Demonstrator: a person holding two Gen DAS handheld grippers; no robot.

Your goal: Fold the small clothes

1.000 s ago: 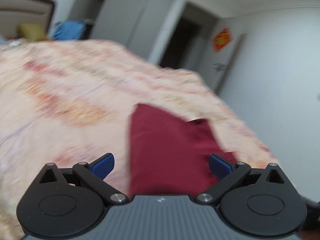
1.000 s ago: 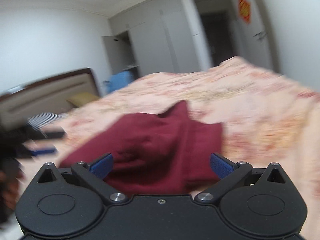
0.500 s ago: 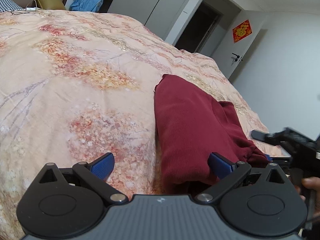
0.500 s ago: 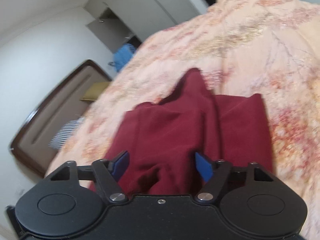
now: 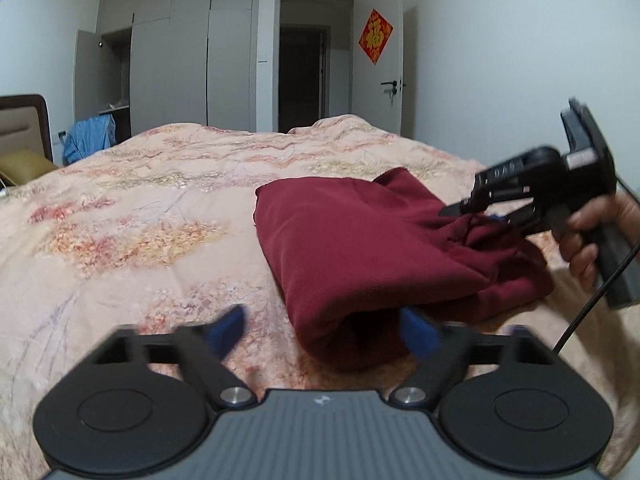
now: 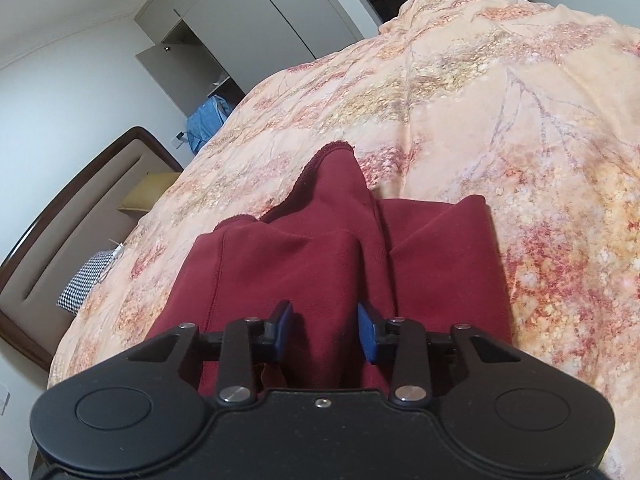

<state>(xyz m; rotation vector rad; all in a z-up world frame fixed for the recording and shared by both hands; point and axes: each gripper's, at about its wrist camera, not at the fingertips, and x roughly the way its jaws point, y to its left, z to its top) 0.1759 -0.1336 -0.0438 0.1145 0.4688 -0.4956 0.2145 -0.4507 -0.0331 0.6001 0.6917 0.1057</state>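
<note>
A dark red garment (image 5: 360,240) lies partly folded on the floral bedspread (image 5: 140,220). My left gripper (image 5: 324,330) is open, low at the garment's near corner, with the cloth between its blue pads and the jaws apart. My right gripper (image 6: 326,330) has its jaws half closed around a raised fold of the red garment (image 6: 320,260). In the left wrist view the right gripper (image 5: 480,212) sits on the garment's right edge, held by a hand.
A headboard (image 6: 80,208), a yellow pillow (image 6: 148,192) and a checked cloth (image 6: 80,280) lie at the bed's head. A wardrobe (image 5: 180,60), a blue garment (image 5: 88,140), a dark doorway (image 5: 304,80) and a door with a red sign (image 5: 376,36) stand beyond.
My right gripper's jaws have narrowed around a fold of the garment. My left gripper has dropped to the garment's near corner and its jaws have narrowed somewhat. The right gripper now shows in the left wrist view.
</note>
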